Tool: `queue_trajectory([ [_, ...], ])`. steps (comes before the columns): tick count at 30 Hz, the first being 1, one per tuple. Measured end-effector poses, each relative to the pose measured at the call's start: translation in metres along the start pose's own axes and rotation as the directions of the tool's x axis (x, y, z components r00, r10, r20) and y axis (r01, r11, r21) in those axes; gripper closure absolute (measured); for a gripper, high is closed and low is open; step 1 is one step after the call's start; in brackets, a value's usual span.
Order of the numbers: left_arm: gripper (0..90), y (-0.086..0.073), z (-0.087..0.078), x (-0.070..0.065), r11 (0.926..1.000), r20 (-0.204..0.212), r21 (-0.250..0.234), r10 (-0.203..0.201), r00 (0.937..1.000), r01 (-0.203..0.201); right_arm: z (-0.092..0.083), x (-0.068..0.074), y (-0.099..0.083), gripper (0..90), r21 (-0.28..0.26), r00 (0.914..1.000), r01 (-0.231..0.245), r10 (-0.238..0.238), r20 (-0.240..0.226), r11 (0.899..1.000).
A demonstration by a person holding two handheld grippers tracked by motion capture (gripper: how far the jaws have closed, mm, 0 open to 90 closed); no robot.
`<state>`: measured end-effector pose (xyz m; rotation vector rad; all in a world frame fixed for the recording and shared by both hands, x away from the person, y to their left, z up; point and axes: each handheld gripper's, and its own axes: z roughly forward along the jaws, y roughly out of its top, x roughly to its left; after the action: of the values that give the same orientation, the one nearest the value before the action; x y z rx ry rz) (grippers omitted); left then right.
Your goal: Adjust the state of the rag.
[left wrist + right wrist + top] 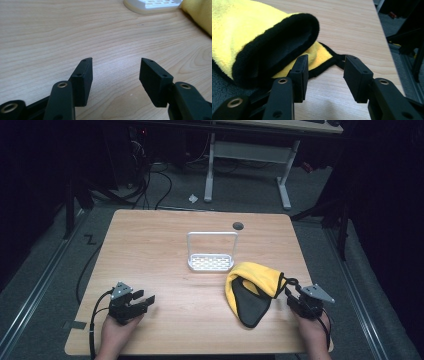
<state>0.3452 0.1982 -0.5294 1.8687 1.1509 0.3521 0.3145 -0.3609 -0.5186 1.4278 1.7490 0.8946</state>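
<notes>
A person rests both forearms at the six o'clock edge of a wooden surface (165, 250), a two-jaw tool in each hand. The left claw (148, 300), at about seven o'clock, lies low with its jaws spread wide and nothing between them, and only bare wood shows ahead of it in the left gripper view. The right claw (289, 293), near four o'clock, is likewise parted and empty, its jaws pointing at the black-trimmed corner of a yellow cloth (255, 276) with a grey-black underside. The cloth lies folded over itself just right of centre, so that its rolled edge stands up beside the right claw's inner jaw, while a thin black loop (337, 60) trails onto the wood between the jaw tips. The placing suggests the right tool is lined up to take that corner, with the left waiting clear. Just beyond the cloth, toward twelve o'clock, stands a small white rack (211, 262) with a perforated base and a tall hoop handle. The room beyond is dark, with grey carpet, loose cables and a white-legged desk (245, 155).
</notes>
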Motion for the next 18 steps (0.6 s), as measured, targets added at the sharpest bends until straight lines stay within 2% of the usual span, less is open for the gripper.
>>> queue_trajectory([
  [2, 44.7, 0.000, -0.001, -0.002, 0.9999, -0.008, -0.001, 0.012, 0.9999, -0.012, 0.003, 0.001, -0.001, 54.2, 0.009, 0.9997, 0.011, -0.010, -0.020, 1.000],
  [5, 44.1, 0.000, 0.000, -0.003, 0.9998, -0.010, 0.007, 0.017, 0.9998, -0.017, 0.002, 0.001, 0.000, 54.0, 0.007, 0.9997, 0.007, -0.007, -0.025, 1.000],
  [12, 39.7, -0.004, 0.000, -0.003, 0.9999, -0.010, 0.004, 0.011, 0.9999, -0.011, -0.004, 0.000, 0.006, 54.3, -0.029, 0.9994, -0.006, 0.005, -0.035, 1.000],
  [14, 39.8, -0.004, -0.001, -0.003, 0.9999, -0.017, 0.008, 0.010, 0.9998, -0.009, -0.005, 0.001, 0.009, 56.2, -0.043, 0.9993, 0.000, -0.002, -0.038, 0.999],
  [18, 40.2, -0.004, -0.003, 0.000, 1.0000, -0.001, 0.005, -0.005, 1.0000, 0.005, -0.010, 0.002, 0.019, 57.0, -0.057, 0.9987, 0.029, -0.031, -0.040, 0.998],
])
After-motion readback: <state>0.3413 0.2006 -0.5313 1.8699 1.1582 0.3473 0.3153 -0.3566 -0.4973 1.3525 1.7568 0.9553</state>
